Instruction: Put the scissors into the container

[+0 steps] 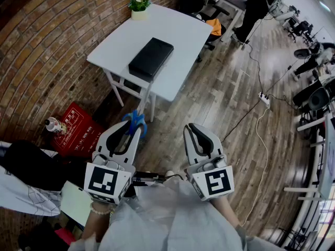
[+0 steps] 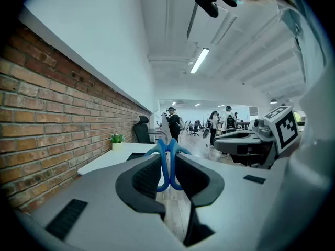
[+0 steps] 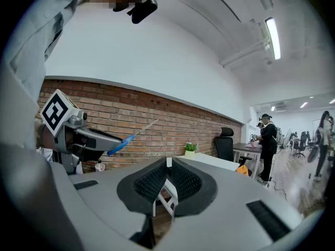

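Observation:
Blue-handled scissors (image 1: 136, 122) are clamped in my left gripper (image 1: 131, 134), which is shut on the handles while the blades point forward, away from me. In the left gripper view the blue handles (image 2: 167, 163) sit between the jaws. My right gripper (image 1: 201, 136) is held beside it, shut with nothing in it. Both hang over the wooden floor, short of the white table (image 1: 180, 33). A flat black container (image 1: 151, 57) lies on that table. The right gripper view shows the left gripper (image 3: 78, 136) with the scissors (image 3: 125, 138) sticking out.
A small potted plant (image 1: 139, 7) stands at the table's far corner. A red box (image 1: 77, 128) and a bottle (image 1: 52, 124) sit on the floor by the brick wall. A power strip (image 1: 263, 99) with cables lies to the right. A person (image 1: 257, 4) stands at a far desk.

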`<state>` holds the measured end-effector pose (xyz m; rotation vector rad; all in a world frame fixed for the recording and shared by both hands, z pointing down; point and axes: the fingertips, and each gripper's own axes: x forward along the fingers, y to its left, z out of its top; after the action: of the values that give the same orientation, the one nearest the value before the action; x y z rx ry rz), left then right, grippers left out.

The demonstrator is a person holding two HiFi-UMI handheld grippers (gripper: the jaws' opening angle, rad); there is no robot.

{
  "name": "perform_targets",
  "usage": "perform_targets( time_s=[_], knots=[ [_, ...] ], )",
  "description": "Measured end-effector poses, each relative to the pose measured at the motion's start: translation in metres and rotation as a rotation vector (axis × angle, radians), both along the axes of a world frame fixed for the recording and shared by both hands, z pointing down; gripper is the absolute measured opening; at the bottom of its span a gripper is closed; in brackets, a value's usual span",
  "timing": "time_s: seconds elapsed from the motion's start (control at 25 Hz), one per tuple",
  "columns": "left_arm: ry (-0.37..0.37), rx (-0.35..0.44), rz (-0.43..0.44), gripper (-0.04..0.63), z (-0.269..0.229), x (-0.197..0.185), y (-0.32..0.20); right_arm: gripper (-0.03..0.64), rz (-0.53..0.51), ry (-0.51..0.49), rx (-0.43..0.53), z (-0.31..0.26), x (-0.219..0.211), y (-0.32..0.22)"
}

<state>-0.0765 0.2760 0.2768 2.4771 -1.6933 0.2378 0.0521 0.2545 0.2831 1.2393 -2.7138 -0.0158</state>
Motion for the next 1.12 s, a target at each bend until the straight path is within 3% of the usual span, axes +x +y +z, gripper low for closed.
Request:
perform_targets(
  time_s=[0.52, 1.12],
  knots=[
    [0.007, -0.005, 0.011, 0.098, 0.002, 0.002, -0.002, 0.06, 0.002, 0.005, -0.009, 0.003, -0.001, 0.0],
    [0.015, 0.014, 0.069, 0.098, 0.003, -0.017, 0.0, 0.06, 0.108, -0.012, -0.009, 0.004, -0.008, -0.001]
  ],
)
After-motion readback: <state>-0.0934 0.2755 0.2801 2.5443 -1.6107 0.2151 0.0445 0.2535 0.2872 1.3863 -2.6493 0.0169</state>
